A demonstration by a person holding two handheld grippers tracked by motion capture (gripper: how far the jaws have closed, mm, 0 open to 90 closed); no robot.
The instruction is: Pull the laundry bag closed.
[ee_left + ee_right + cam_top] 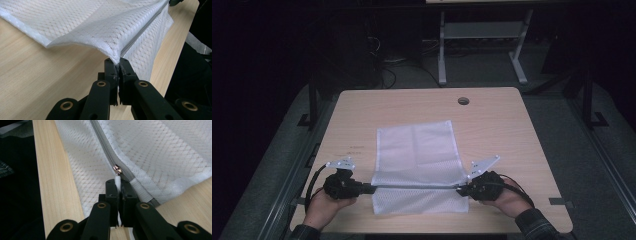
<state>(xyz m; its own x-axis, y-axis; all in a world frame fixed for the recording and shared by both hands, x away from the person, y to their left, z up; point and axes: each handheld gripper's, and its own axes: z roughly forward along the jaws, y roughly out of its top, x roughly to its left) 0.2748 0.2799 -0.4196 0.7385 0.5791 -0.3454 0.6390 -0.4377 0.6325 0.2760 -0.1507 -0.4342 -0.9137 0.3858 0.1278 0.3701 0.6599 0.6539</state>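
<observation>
Running left-right betw. tools, mesh bag's (417,150) zipper (414,186), seemingly taut.

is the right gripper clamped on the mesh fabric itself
No, its fingers pinch the white pull tab of the zipper slider, not the mesh bag.

1 white mesh bag (417,150), 1 grey zipper (107,150), 1 table (492,120), 2 grippers, left (371,188) and right (460,189)
</observation>
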